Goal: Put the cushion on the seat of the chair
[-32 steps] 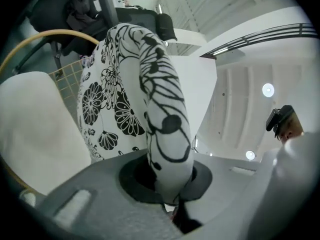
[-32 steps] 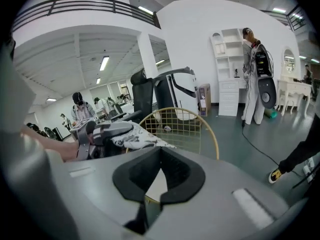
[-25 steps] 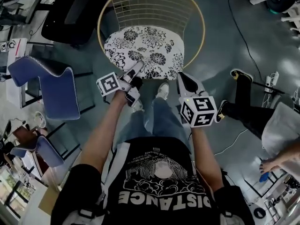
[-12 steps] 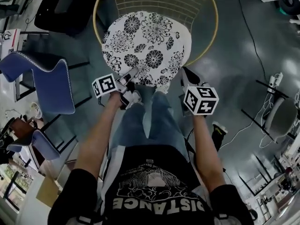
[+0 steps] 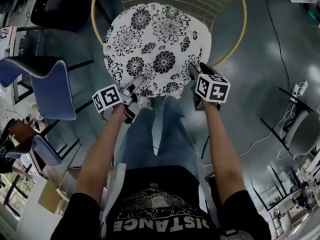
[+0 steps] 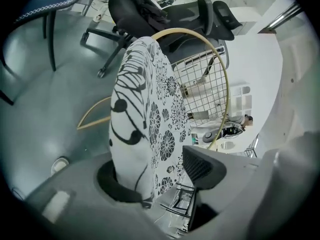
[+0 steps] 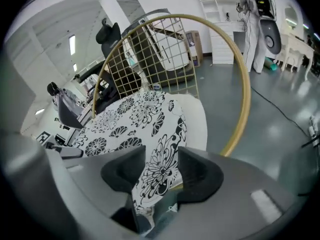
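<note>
**Q:** Where was the cushion?

**A:** The cushion lay flat on the seat of the chair, inside its gold hoop. Its near edge faced me and ran between the jaws of both my claws.

**Q:** What was the status of each claw?

**A:** My left claw was released. Its jaws had just been opening. The cushion's edge sat between them, lying against one pad with a clear gap to the other. My right claw was also released, its jaws likewise just opened. The edge stood between its pads, not pinched.

**Q:** What did each view show that the others did not?

**A:**
- **Head view:** It alone gave the full outline, a rounded pad centred in the hoop. It also showed both marker cubes at the near rim and a blue chair on the floor to my left. It did not show the gaps at the pads.
- **Left gripper view:** It showed the cushion nearly edge-on, so its thickness was visible, with a black office chair beyond it.
- **Right gripper view:** It showed the wire grid backrest rising behind the cushion, and a plain white band along the cushion's far side.

**Q:** What did the cushion look like?

**A:** It was white fabric printed with black flowers and leaves, with a soft, rounded rim.
</note>
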`<state>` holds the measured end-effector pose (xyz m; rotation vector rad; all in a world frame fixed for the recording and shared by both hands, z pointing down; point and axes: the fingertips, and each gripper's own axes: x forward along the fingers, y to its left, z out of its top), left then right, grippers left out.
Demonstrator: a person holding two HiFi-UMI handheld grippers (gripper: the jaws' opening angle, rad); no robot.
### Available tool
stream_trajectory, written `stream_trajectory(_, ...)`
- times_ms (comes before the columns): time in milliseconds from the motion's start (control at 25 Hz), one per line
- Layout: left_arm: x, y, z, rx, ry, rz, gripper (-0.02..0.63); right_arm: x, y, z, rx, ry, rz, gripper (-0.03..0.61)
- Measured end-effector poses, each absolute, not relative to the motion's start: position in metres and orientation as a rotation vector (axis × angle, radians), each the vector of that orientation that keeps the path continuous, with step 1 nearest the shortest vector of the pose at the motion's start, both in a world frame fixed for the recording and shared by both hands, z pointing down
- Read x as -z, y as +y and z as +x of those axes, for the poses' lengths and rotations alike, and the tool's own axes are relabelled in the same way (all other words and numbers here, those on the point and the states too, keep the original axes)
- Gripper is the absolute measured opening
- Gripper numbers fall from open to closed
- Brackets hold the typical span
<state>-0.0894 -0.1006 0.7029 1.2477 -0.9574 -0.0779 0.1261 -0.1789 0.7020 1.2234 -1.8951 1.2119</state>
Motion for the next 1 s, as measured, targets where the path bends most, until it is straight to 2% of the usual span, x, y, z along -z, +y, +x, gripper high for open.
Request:
stream_trajectory(120,-0.707,-0.098,-0.088,0.062,-0.973,1.238,0.268,-0.722,-0.181,0.129,-1.198,-1.834,1.251,0.190)
stream_trajectory(160,-0.708,-0.099,-0.088,0.057,-0.979,1.237,0.269,-0.725,-0.183,0.132,-1.186,-1.815,1.268,0.157)
stream_trajectory(240,-0.710,-0.099,-0.088,0.048,-0.990,1.236,0.270,-0.729,-0.185,0.138,-1.165,-1.785,1.289,0.045)
stream_trajectory(400,-0.714,-0.095,-0.084,0.043,-0.990,1.224,0.270,-0.727,-0.187,0.142,-1.153,-1.797,1.271,0.009)
stream_trajectory(880,-0.717,-0.099,-0.063,0.044,-0.966,1.217,0.270,-0.697,-0.249,0.179,-0.915,-1.841,1.389,0.006)
stream_trajectory(1000,-0.724,-0.091,-0.065,0.015,-0.946,1.202,0.316,-0.700,-0.261,0.188,-0.847,-1.801,1.411,0.006)
